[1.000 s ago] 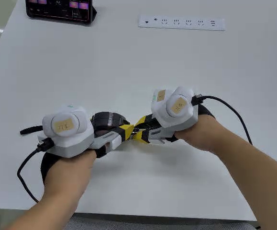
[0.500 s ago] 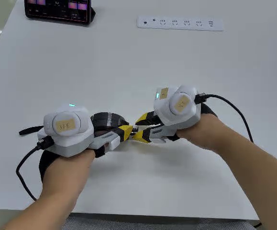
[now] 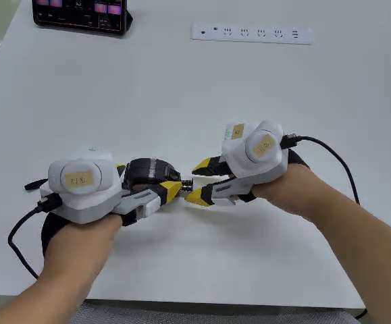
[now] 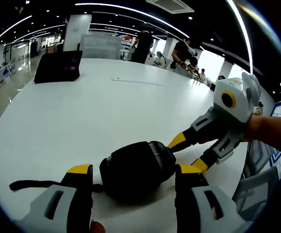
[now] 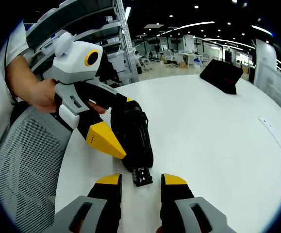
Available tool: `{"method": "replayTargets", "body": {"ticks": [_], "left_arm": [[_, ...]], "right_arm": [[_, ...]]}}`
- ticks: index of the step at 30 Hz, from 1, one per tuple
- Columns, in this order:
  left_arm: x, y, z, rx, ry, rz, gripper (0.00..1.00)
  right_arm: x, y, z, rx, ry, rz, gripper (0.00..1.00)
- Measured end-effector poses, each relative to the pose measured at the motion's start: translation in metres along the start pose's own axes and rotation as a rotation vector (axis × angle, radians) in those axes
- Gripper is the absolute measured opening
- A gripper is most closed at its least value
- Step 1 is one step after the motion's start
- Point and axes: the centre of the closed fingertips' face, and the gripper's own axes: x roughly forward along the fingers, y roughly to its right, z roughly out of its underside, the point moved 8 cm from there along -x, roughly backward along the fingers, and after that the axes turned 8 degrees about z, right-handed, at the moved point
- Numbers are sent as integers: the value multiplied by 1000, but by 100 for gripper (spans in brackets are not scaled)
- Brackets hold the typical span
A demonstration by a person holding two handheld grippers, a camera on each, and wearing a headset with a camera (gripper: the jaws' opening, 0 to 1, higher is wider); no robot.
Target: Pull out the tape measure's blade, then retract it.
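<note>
Near the front edge of the white table (image 3: pixel 181 88), the tape measure (image 3: pixel 146 174) lay between the two grippers, much of it covered. In the head view the left gripper (image 3: pixel 161 182) hid the case's near end, and its far jaw was out of sight behind the black case; only the near jaw with its yellow tip showed. In the left gripper view (image 4: pixel 134 170) the case (image 4: pixel 138 167) sat between both jaws, which closed against its two sides and held it. A black strap (image 4: pixel 33 184) trailed from the case across the table. No markings on the blade could be made out: only the small end hook (image 5: pixel 141 175) stood out of the case's mouth.

The case (image 5: pixel 133 131) lay with its long axis running across the table from one gripper to the other, mouth and hook (image 3: pixel 186 183) pointing at the right gripper (image 3: pixel 194 181). That gripper's jaws stood a little apart, one on either side of the hook with a gap on each side, gripping nothing (image 5: pixel 141 179). Well apart, at the far edge, lay a white power strip (image 3: pixel 251 32) and a dark screen (image 3: pixel 80 13), cut off by the frame.
</note>
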Motion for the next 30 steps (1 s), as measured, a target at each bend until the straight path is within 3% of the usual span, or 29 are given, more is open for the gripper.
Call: {"method": "replayTargets", "body": {"ticks": [5, 11, 17, 30], "left_arm": [[-2, 0, 0, 27, -11, 10, 69], [-8, 0, 0, 102, -28, 26, 74], [-17, 0, 0, 162, -42, 35, 76], [-25, 0, -1, 196, -47, 55, 76]], "right_arm": [[-8, -2, 1, 17, 18, 18, 33], [-19, -5, 6, 29, 30, 45, 45], [-27, -7, 8, 45, 34, 72, 51], [-33, -12, 7, 53, 46, 95, 59]]}}
